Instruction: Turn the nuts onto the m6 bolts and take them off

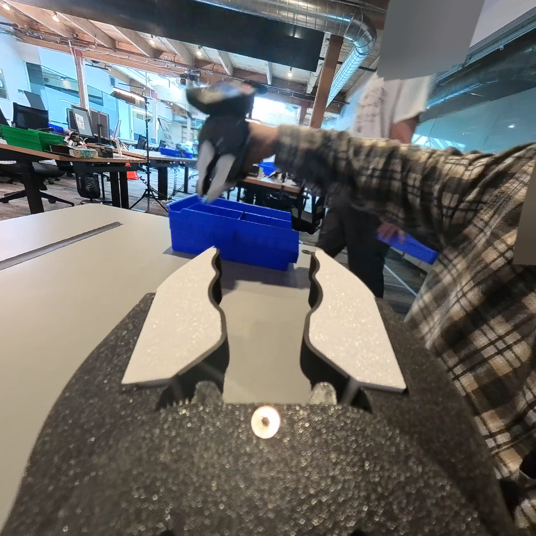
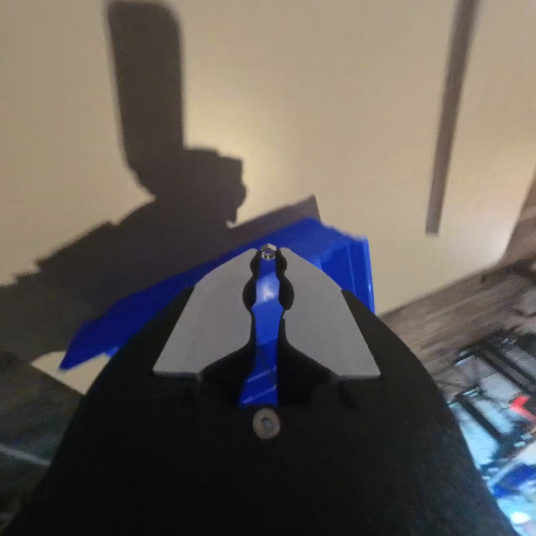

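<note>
One small silver hex nut (image 2: 267, 251) sits pinched at the right gripper (image 2: 268, 255) tips, centre frame, above the blue plastic divided bin (image 2: 333, 252); likely picked for threading. Left gripper (image 1: 265, 258) waits spread wide, empty, over the pale table (image 1: 72, 290); no bolt visible

you get bright ceiling lights and daylight in the left wrist view, with the far gripper (image 1: 207, 197) and plaid sleeve (image 1: 406, 185) motion-blurred. your right wrist view is dimmer and smeared; hard dark shadows fall across the table (image 2: 319, 116), and edges bend with wide-angle distortion.
</note>
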`<state>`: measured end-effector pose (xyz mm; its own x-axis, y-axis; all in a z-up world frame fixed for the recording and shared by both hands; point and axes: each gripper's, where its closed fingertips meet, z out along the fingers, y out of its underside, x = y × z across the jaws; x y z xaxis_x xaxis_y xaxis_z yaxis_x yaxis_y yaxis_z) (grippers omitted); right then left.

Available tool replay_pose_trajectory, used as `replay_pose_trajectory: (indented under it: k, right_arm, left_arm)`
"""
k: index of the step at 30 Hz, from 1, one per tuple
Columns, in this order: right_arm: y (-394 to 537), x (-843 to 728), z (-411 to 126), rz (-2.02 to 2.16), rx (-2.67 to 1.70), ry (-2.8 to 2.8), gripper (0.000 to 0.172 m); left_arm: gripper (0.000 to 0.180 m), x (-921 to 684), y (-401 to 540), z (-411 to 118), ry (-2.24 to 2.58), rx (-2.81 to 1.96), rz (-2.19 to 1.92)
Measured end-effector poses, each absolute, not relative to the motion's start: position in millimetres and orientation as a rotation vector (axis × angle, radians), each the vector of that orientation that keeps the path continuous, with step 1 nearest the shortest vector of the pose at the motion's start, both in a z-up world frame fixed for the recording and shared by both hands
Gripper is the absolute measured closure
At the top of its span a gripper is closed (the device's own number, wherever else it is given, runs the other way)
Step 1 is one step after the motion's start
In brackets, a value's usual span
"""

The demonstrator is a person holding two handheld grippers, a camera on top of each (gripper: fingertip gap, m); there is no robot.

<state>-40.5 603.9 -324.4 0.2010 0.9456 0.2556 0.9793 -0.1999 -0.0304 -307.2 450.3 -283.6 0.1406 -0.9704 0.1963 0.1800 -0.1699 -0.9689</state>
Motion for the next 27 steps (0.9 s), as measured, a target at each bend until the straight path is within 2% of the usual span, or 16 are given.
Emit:
replay_pose_trajectory:
  k: [2, 4, 11, 14, 15, 18, 22, 27]
  right_arm:
    - [588.0, 3.8, -291.3, -0.244, -2.359, -1.648, 0.162]
    - [564.3, 46.5, -283.4, -0.203, -2.428, -1.497, 0.162]
    - [506.6, 108.9, -384.2, 0.027, -2.657, -1.294, 0.161]
    - [505.9, 112.5, -403.1, 0.078, -2.646, -1.211, 0.161]
    - [507.0, 113.6, -402.4, 0.088, -2.635, -1.180, 0.153]
    - [512.1, 115.1, -378.3, 0.081, -2.557, -1.117, 0.145]
    - [524.1, 86.1, -308.0, 0.125, -2.324, -1.038, 0.136]
    - [527.9, -24.8, -209.0, 0.361, -1.809, -0.931, 0.108]
  left_arm:
    - [0.122, -305.8, 448.3, -282.5, 0.882, -1.281, -1.300]
    - [0.122, -303.9, 446.8, -282.5, 0.888, -1.282, -1.306]
    - [0.119, -294.4, 444.7, -294.0, 0.919, -1.322, -1.291]
    - [0.119, -294.2, 447.2, -298.8, 0.934, -1.342, -1.239]
    - [0.119, -294.2, 447.9, -299.9, 0.935, -1.347, -1.231]
    - [0.117, -294.6, 450.0, -301.6, 0.927, -1.356, -1.227]
    - [0.113, -298.0, 454.0, -299.9, 0.898, -1.350, -1.222]
    - [0.112, -306.8, 462.0, -296.1, 0.844, -1.340, -1.205]
